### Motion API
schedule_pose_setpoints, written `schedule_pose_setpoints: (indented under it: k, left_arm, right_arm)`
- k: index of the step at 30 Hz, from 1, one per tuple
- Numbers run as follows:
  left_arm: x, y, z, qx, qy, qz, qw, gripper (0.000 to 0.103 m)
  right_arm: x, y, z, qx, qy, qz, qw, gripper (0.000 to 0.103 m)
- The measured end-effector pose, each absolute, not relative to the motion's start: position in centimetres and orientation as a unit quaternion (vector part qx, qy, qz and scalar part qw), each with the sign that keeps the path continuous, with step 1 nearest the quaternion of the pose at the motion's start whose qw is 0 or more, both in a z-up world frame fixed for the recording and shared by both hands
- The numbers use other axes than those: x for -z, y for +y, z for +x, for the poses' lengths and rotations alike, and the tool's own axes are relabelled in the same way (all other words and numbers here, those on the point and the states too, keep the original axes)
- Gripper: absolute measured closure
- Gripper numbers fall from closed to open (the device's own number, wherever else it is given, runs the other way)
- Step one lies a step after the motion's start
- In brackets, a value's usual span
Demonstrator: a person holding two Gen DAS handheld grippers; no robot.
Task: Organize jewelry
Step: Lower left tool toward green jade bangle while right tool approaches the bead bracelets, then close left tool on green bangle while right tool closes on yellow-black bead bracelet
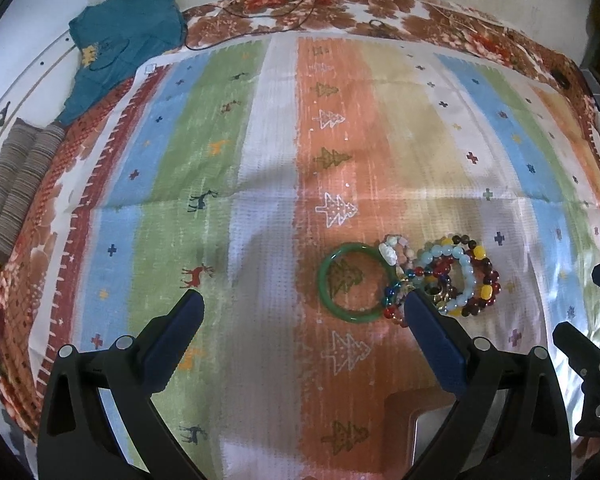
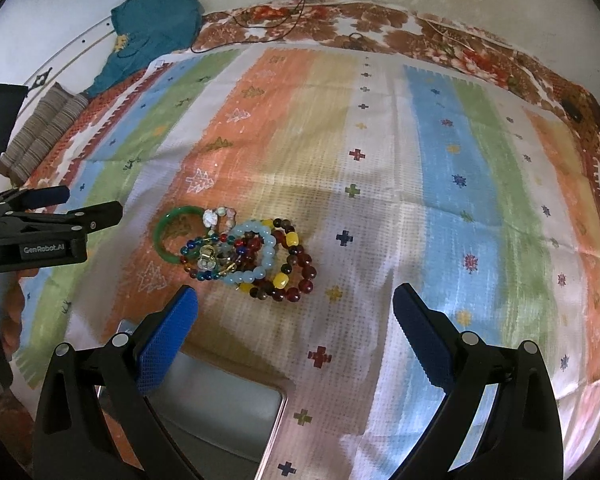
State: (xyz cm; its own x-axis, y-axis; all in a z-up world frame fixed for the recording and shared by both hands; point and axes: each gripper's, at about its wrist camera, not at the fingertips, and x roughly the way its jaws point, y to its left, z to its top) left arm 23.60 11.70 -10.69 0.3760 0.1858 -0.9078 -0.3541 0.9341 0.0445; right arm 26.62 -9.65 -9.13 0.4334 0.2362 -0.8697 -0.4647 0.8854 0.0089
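Left gripper (image 1: pixel 302 310) and right gripper (image 2: pixel 296 304) both hover with fingers spread wide, nothing between them. The left sits just left of the right.

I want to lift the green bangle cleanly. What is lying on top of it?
Beaded bracelets overlap the green bangle on its pile side; the covered stretch cannot be seen. The rest lies bare on the striped cloth.

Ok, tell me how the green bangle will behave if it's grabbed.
The green bangle looks like a solid, glossy ring: probably stiff and slippery. It lies flat, so rolling is unlikely. The beaded bracelets overlap its edge and may drag along.
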Motion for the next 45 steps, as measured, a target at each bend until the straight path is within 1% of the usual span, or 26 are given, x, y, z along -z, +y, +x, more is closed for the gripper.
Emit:
schedule_pose_setpoints:
  k: [9,16,23,30,34,35,36,37,39,41,43,45]
  left_arm:
    - [13.0,12.4,25.0,-0.165,0.556,-0.073,0.812,0.005]
    - [13.9,13.0,25.7,-0.165,0.557,-0.082,0.81,0.005]
    - [15.3,13.5,26.3,-0.155,0.568,-0.103,0.802,0.005]
    - [16.2,13.6,26.9,-0.147,0.573,-0.099,0.8,0.006]
    - [16.7,13.6,27.2,-0.143,0.578,-0.097,0.798,0.012]
    - [16.8,13.7,27.3,-0.143,0.578,-0.097,0.797,0.012]
    - [17.0,13.8,27.3,-0.142,0.58,-0.097,0.797,0.014]
    - [17.1,13.9,27.4,-0.142,0.58,-0.097,0.796,0.015]
    - [17.5,14.0,27.5,-0.139,0.583,-0.096,0.795,0.016]
    - [17.8,14.0,27.5,-0.136,0.585,-0.098,0.793,0.019]
    - [18.2,14.1,27.5,-0.133,0.588,-0.1,0.791,0.022]
    - [18.5,14.0,27.5,-0.131,0.592,-0.097,0.789,0.022]
  right_arm:
    - [10.5,-9.1,28.2,-0.214,0.512,-0.108,0.825,0.004]
    - [11.8,-8.8,29.3,-0.21,0.527,-0.111,0.816,0.004]
    - [12.6,-8.4,30.3,-0.212,0.531,-0.11,0.813,0.004]
    - [13.8,-7.9,31.4,-0.207,0.536,-0.112,0.811,0.004]
    - [14.5,-7.9,32.0,-0.204,0.543,-0.113,0.807,0.004]
    - [14.7,-7.9,32.1,-0.204,0.545,-0.113,0.805,0.006]
    - [14.8,-7.9,32.2,-0.203,0.547,-0.112,0.804,0.012]
    - [15.0,-8.0,32.2,-0.202,0.549,-0.112,0.803,0.015]
    - [15.2,-8.0,32.3,-0.202,0.553,-0.112,0.801,0.016]
    - [15.4,-7.9,32.4,-0.202,0.554,-0.114,0.8,0.017]
    - [15.5,-7.8,32.6,-0.202,0.556,-0.114,0.799,0.02]
    - [15.8,-7.7,32.7,-0.201,0.559,-0.116,0.796,0.028]
